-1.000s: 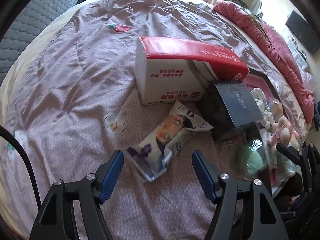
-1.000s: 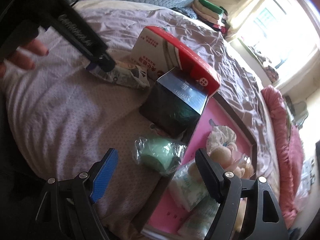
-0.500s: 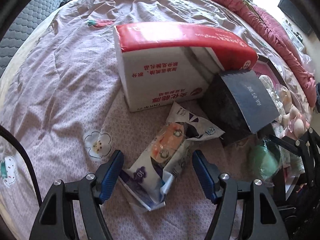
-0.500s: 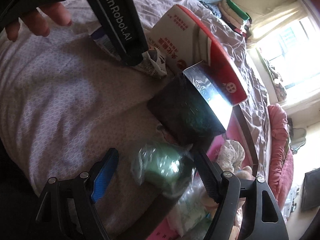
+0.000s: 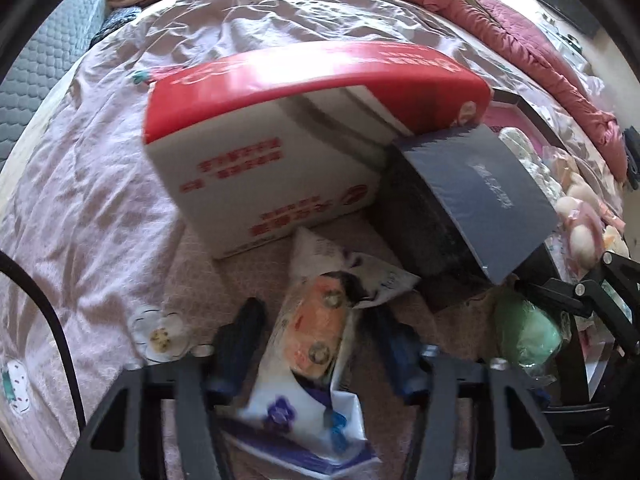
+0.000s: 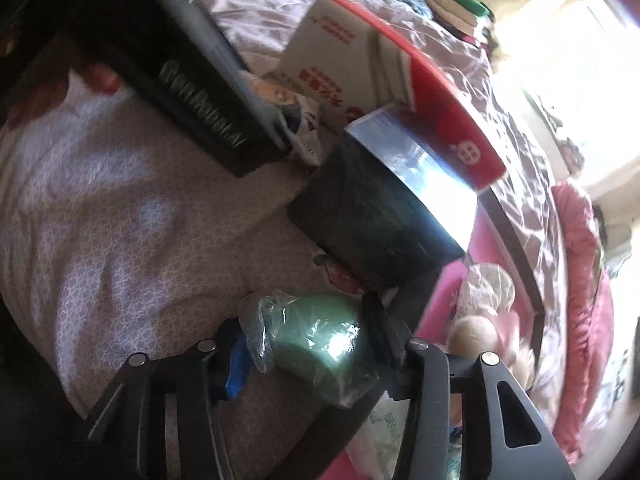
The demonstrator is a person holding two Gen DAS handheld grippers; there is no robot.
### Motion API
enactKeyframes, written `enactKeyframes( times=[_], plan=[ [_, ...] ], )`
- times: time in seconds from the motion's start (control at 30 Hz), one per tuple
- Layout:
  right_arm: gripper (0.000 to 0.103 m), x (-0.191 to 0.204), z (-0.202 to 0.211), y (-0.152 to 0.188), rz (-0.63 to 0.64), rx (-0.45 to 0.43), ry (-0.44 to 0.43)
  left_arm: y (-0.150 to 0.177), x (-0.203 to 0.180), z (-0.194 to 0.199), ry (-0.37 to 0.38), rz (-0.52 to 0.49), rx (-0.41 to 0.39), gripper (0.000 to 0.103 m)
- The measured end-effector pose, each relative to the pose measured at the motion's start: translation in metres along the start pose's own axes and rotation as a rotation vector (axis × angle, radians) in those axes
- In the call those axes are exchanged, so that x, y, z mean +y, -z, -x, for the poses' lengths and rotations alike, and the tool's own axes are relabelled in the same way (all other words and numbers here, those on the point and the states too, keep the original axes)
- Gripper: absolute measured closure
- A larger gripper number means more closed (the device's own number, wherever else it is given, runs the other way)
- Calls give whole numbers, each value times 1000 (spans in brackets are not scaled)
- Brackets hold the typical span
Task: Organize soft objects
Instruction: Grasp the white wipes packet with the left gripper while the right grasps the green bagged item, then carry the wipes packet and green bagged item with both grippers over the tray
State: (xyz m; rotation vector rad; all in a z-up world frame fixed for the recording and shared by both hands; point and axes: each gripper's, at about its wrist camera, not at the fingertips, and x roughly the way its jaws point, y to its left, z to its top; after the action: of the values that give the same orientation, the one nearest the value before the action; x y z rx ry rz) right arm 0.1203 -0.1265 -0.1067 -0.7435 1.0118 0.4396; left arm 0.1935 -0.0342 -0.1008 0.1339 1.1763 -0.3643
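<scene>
Low in the left wrist frame, your wipes packet [image 5: 316,344] lies on the bedspread [image 5: 100,208] between the left gripper [image 5: 316,344], whose jaws have just been closing; contact is unclear. Bottom centre, your right gripper [image 6: 310,344] pinches the green bagged roll [image 6: 320,340], jaws closing in.

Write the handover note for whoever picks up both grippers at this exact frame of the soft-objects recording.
Left gripper: jaws have just been closing around the printed tissue pack on the bedspread; contact unclear, pack not lifted.
Right gripper: jaws have just been closing around the green plastic-wrapped roll, beside the pink tray; also not lifted.
Nearby: red-and-white tissue box and dark box stand just behind both items.
Done: plush toys and small packs already lie in the tray.
Left: finish both grasps, then move both items, probably into the tray.
</scene>
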Motion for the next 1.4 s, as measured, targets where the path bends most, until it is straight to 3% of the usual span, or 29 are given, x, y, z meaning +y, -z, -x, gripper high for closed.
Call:
enactKeyframes(
  times=[0.07,0.23,0.37,0.47,0.63,0.9,1.4],
  plan=[
    [55,-5,3,0,-42,-11,-33,-2,-3,-1,16,1,5,69],
    [56,-24,16,6,-223,-97,-139,4,-3,6,40,22,-1,71],
    [56,-49,25,14,-409,-162,-288,13,0,17,72,62,-19,71],
    [56,-49,33,18,-450,-184,-324,21,2,23,69,88,-11,71],
    [56,-50,43,12,-461,-203,-342,31,4,36,65,120,-11,72],
    [56,-48,81,14,-499,-272,-327,36,0,86,52,148,-109,71],
    [56,-72,157,44,-610,-409,-248,41,-44,162,44,130,-215,71]
  ],
)
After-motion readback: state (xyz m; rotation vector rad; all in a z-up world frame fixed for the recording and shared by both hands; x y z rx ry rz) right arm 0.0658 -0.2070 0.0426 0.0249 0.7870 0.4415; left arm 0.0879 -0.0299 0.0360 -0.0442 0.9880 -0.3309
